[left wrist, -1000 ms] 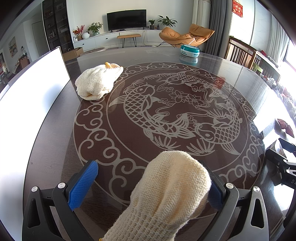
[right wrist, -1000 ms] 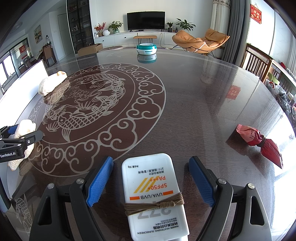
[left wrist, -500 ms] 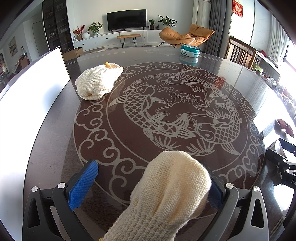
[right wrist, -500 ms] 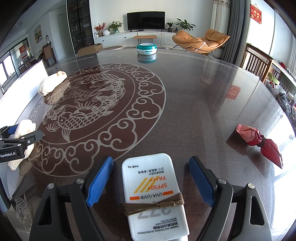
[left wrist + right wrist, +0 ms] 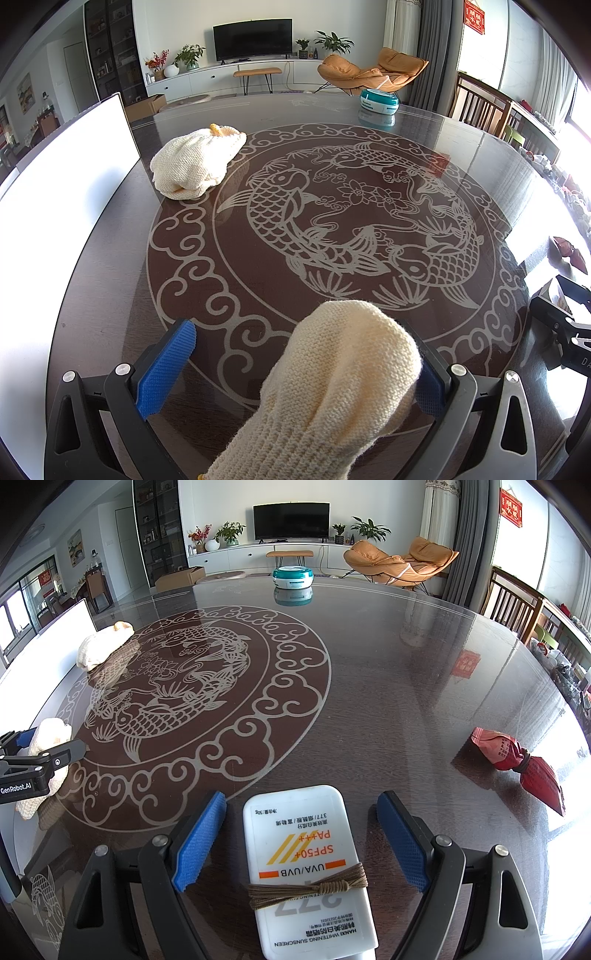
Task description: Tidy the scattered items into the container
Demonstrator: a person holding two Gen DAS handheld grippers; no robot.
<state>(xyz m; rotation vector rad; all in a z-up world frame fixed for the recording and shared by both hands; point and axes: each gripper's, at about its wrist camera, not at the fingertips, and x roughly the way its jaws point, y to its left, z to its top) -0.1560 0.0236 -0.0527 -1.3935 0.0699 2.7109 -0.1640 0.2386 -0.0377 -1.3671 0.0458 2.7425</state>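
sunscreen bottle (image 5: 310,867) between open right gripper (image 5: 301,838)

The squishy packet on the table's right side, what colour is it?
The packet is red, with small print on it. It shows best in the right wrist view.

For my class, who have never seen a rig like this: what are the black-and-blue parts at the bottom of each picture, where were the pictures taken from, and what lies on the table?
Each is a hand-held two-finger tool with a camera looking along its fingers. In the left view, the open left tool straddles a cream knitted mitten lying against one pad. In the right view, the open right tool straddles a white sunscreen tube wrapped with brown cord, touching neither pad. On the dark glossy table with its fish pattern also lie a second cream knit, a red packet and a teal round box.
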